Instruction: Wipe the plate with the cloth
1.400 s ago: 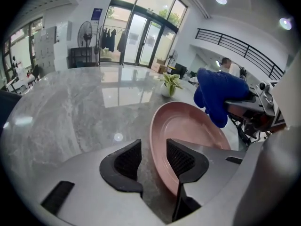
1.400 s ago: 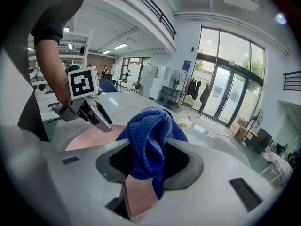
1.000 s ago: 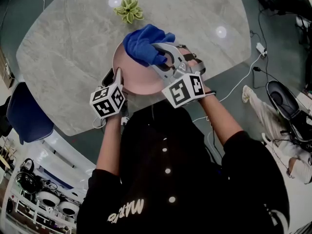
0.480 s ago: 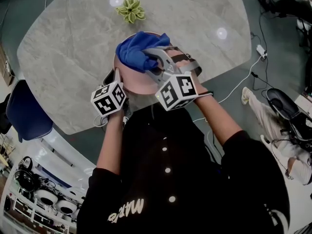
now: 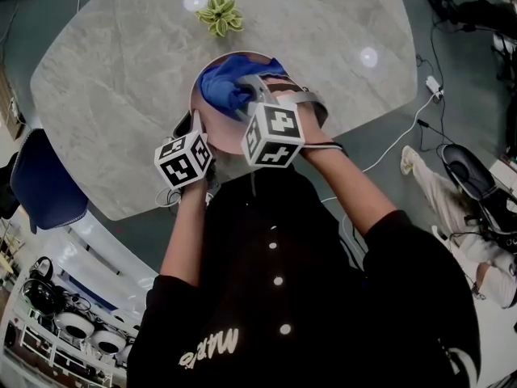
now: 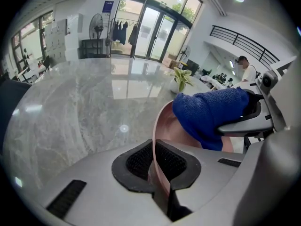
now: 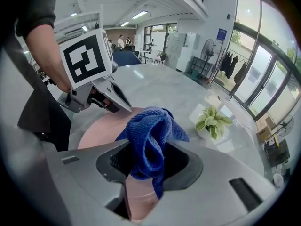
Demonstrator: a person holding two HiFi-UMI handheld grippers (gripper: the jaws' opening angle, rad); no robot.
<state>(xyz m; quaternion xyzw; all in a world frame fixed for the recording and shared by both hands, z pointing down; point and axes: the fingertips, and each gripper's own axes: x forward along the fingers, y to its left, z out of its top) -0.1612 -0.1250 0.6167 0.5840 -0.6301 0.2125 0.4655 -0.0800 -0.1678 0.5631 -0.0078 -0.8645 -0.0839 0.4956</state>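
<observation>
Nearest the person, at the near-left rim of the pink plate (image 5: pixel 220 134), the left gripper (image 6: pixel 154 165) is clenched on the plate's edge. In the left gripper view the thin rim runs straight up between the two black pads, which press it from both sides. Just right of it, the right gripper (image 7: pixel 148 167) grasps the blue cloth (image 7: pixel 149 131), a bunched wad caught between its jaws and hanging out beyond them. Both tools slope steeply down and away from the body, forearms side by side, marker cubes close together over the plate's near edge.

The next stroke turns on how cloth and plate lie. The cloth rests on the far half of the plate, ahead of the right jaws. The bare pink face shows nearer and to the left, toward the clamped rim. The right hand carries the cloth and would do the rubbing, probably by drawing it back and leftward, while the left hand only steadies. The plate is round, so no direction matters. I cannot tell whether it lies flat on the marble table (image 5: pixel 113 79) or is tipped up. Farther off, well apart from the plate, stands a small green plant (image 5: pixel 219 14).
</observation>
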